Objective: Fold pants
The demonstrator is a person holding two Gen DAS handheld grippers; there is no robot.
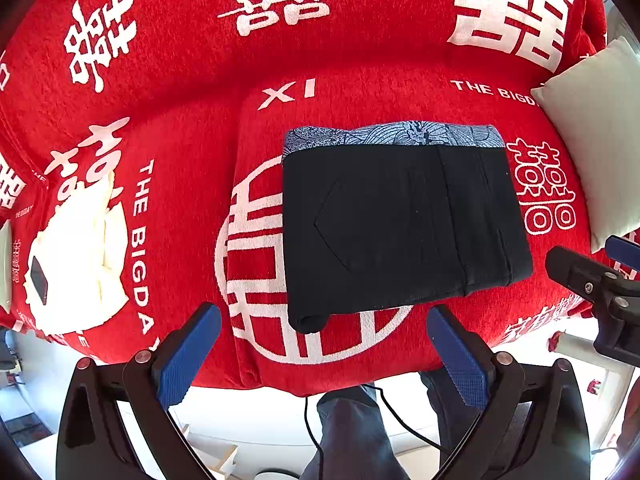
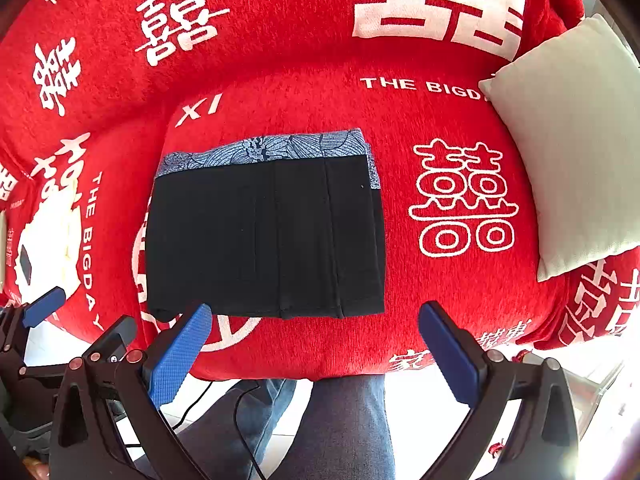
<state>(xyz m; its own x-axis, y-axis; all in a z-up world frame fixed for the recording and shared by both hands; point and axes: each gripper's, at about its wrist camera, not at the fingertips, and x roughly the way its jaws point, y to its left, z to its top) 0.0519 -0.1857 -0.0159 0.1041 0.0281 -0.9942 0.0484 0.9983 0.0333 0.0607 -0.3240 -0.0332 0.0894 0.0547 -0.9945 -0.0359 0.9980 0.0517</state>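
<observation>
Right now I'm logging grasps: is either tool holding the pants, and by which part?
Nothing is held. The left tool and right tool are both open, short of the folded pants.

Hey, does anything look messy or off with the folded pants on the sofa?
Mostly tidy. The black pants lie folded flat, but the near-left corner bulges out in a small roll. Both grippers are open, off the fabric.

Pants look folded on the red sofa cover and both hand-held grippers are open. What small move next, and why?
Probably pull both back and stop. The black pants lie as a compact rectangle on the red cover, patterned waistband at the far edge. The left hand-held gripper and right hand-held gripper are open and empty. Only the near left corner bulges slightly.
</observation>
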